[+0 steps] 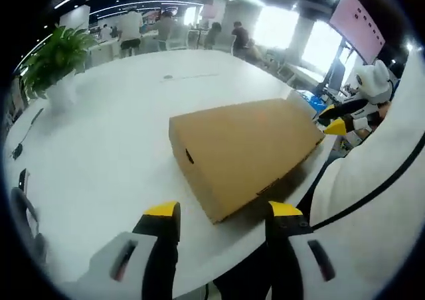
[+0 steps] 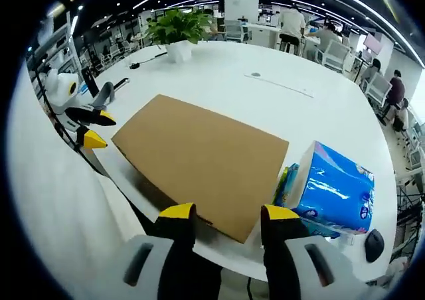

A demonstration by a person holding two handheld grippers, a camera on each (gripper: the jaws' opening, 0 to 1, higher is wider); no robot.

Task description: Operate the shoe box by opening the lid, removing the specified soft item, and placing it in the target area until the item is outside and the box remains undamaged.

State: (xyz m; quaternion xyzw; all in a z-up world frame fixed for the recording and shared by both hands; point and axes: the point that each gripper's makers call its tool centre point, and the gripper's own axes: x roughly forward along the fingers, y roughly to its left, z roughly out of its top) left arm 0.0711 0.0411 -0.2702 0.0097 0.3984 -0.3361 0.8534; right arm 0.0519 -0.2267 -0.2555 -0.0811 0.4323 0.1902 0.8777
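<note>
yellow-tipped jaws of the left claw [image 1: 222, 214] rise at the bottom of the left gripper view, spread apart with nothing between them, so this claw is released. just ahead of its tips lies the shoe box [image 1: 246, 150], a plain brown cardboard one, flat on the white table [image 1: 113, 127] with its lid closed. one long edge runs close to the table's near rim, probably so the person can reach it from both sides without stretching.

from the right claw [image 2: 229, 217], also spread and empty, the shoe box [image 2: 202, 157] sits directly beyond the tips, its near corner almost between the jaws. that suggests both claws are lined up on opposite ends of the lid, ready to lift it evenly rather than tear one side. off to this claw's right, just beside the box, is a blue pack of tissues [image 2: 335, 190] with a dark computer mouse [image 2: 374, 245] nearer the rim.

far beyond the claws stands a potted plant [image 2: 176, 31], well apart from the box. the other claw [image 2: 89, 127] shows at the left of the right gripper view, and the other claw [image 1: 342, 121] at the right of the left gripper view.

the soft item is presumably inside the closed box; it cannot be seen. opening has not yet begun.
</note>
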